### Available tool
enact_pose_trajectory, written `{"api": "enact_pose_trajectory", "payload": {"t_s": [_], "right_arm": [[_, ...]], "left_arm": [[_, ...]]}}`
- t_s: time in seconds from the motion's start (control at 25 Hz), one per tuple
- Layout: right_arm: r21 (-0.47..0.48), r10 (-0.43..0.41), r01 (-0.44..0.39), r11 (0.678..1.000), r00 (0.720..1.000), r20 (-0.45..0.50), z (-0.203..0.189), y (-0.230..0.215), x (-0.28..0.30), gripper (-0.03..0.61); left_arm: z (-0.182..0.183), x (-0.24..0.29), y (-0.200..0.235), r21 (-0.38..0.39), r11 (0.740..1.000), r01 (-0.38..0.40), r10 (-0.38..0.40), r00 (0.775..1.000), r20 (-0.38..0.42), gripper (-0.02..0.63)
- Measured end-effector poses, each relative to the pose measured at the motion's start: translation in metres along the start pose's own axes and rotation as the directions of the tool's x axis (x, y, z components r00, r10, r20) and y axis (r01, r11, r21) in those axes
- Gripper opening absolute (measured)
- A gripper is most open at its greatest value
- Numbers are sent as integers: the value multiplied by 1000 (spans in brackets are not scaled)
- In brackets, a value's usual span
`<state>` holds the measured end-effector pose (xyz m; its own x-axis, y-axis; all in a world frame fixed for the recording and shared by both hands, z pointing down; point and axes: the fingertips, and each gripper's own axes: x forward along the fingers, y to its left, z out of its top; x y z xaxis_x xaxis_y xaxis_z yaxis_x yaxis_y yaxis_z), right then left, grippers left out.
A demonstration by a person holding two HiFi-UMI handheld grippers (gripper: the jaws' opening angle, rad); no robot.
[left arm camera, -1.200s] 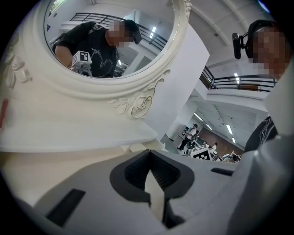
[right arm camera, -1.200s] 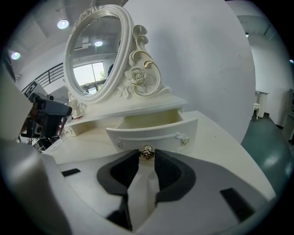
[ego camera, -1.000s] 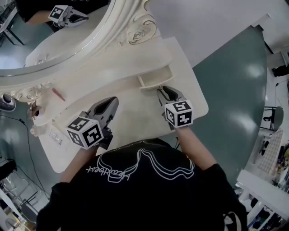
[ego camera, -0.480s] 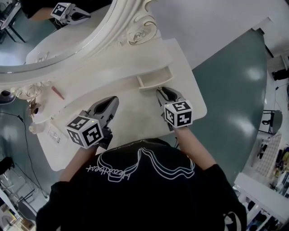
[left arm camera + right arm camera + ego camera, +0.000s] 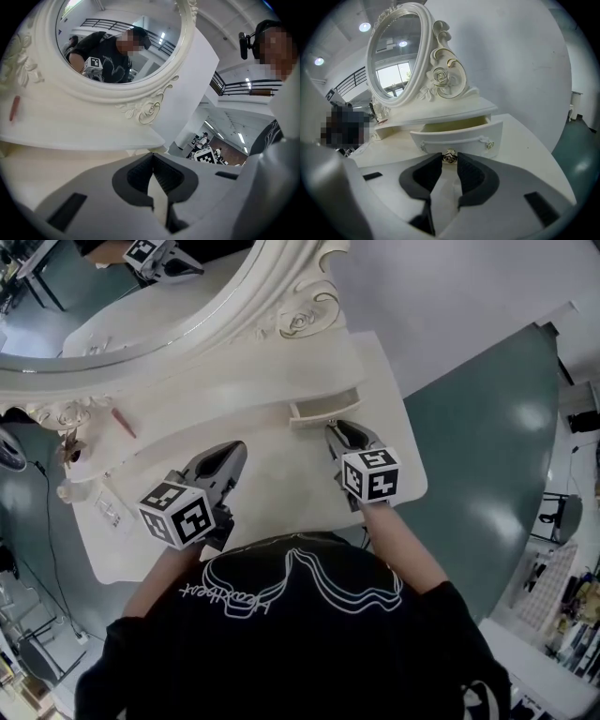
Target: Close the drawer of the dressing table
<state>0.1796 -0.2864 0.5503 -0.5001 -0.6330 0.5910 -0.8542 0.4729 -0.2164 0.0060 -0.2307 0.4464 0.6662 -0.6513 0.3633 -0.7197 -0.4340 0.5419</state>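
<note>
While the person is leaning over the cream-white dressing table, the right claw is reaching out to the front of the small cream wooden drawer. That drawer is sitting part-way out from under the raised shelf, just below the oval mirror in its carved, rose-trimmed frame. Looking along the claw, its two dark padded jaws are pinching the little gold rose-shaped knob in the middle of the drawer front, one pad on each side of it. The drawer's pale yellow inside is showing above the front panel, so it is not closed yet. Over on the other side, the left claw is pointing at the shelf from low over the bare tabletop, well apart from the drawer. Its jaw tips are meeting with nothing between them. A thin red stick is lying on the shelf further left.
</note>
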Motion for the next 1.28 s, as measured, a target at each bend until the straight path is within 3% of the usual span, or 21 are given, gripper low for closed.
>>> {"api": "enact_pose_trajectory", "payload": {"t_s": [0.56, 1.28], "right_arm": [[-10, 59, -60, 998, 998, -24, 17, -3, 26, 106], [-28, 91, -91, 995, 996, -4, 34, -6, 48, 104]], "left_arm": [[-1, -13, 12, -53, 995, -89, 93, 993, 79, 3], [-10, -20, 21, -82, 988, -130, 140, 983, 121, 4]]}}
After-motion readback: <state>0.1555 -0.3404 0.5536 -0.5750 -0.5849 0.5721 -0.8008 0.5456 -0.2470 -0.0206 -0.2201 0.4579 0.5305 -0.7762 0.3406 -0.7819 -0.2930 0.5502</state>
